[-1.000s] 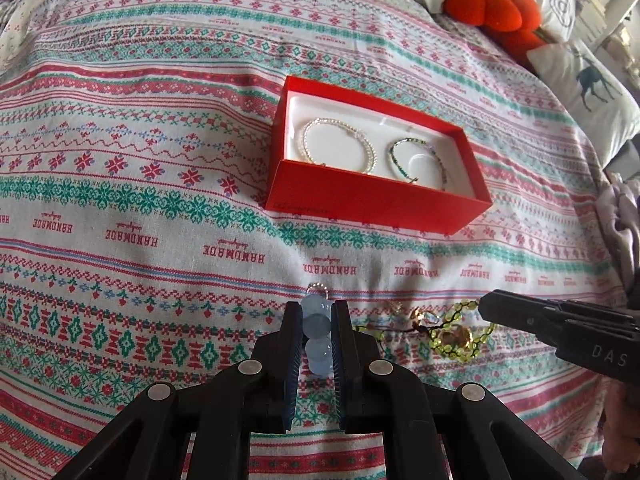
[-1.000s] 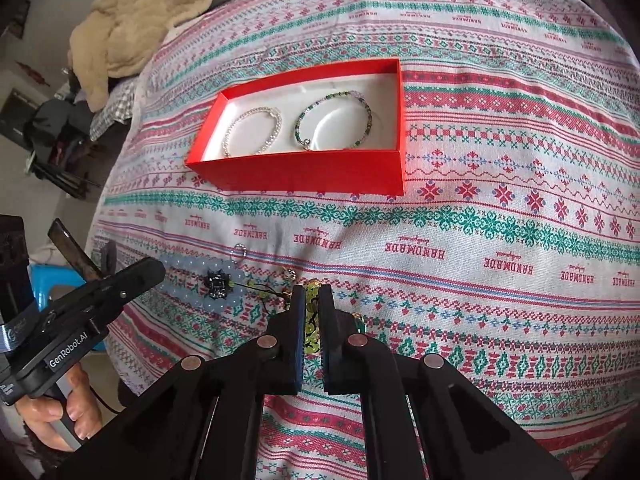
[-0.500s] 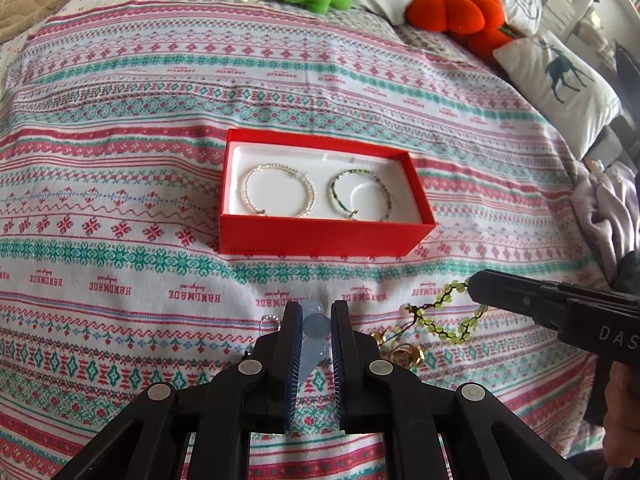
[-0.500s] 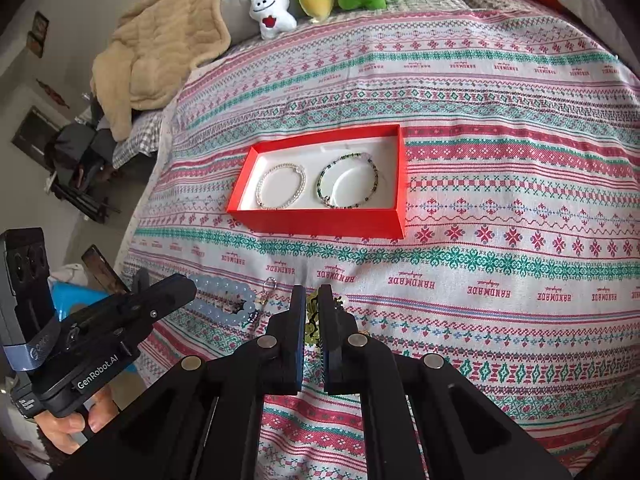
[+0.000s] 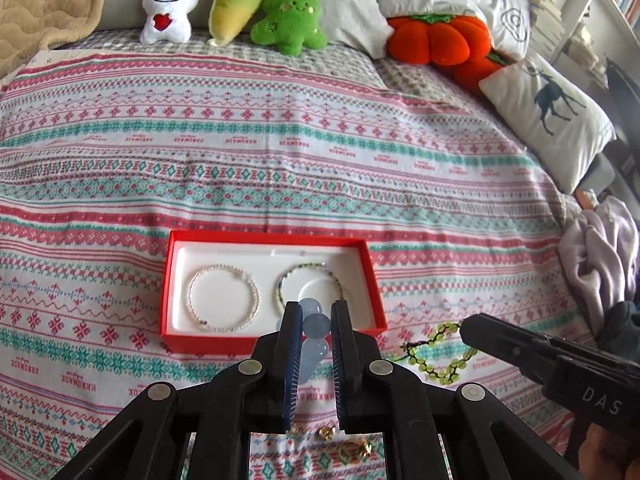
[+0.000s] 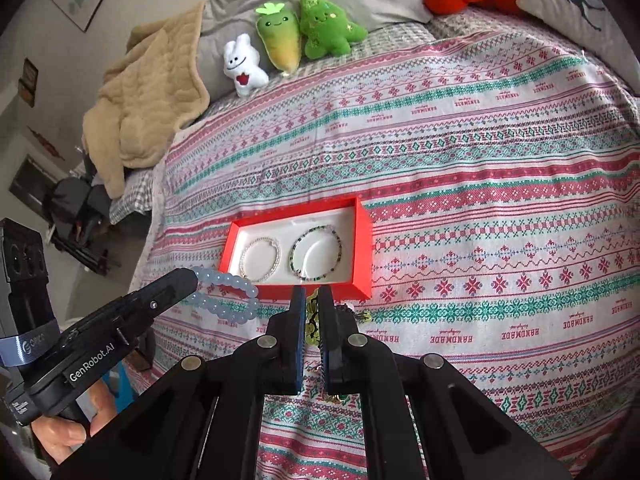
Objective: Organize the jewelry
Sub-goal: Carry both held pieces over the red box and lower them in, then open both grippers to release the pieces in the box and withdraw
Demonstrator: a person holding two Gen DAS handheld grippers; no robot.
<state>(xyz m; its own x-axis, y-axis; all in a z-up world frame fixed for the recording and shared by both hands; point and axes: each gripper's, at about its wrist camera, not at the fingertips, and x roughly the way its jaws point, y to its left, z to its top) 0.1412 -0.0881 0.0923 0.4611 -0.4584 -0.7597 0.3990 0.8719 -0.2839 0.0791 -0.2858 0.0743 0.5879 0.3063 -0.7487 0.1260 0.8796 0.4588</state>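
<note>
My left gripper (image 5: 316,312) is shut on a pale blue bead bracelet (image 5: 316,328), which hangs above the bedspread just in front of the red box (image 5: 172,280). In the right wrist view that bracelet (image 6: 236,280) dangles as a loop from the left gripper (image 6: 188,280). My right gripper (image 6: 312,294) is shut on a yellow-green bead bracelet (image 6: 311,322), seen from the left as a hanging loop (image 5: 436,372). The red box (image 6: 362,248) holds a white pearl bracelet (image 5: 191,300) and a dark green bead bracelet (image 5: 280,288). Small gold pieces (image 5: 344,446) lie on the spread below the left gripper.
Plush toys (image 5: 248,4), an orange pumpkin cushion (image 5: 436,40) and a deer pillow (image 5: 548,112) line the bed's far side. A beige blanket (image 6: 144,100) lies at the left, a lilac cloth (image 5: 596,256) at the right. A hand (image 6: 68,436) holds the left gripper.
Both grippers have risen off the bedspread, each lifting its bracelet with it. The view now takes in the whole bed, and the red box sits lower in both views.
</note>
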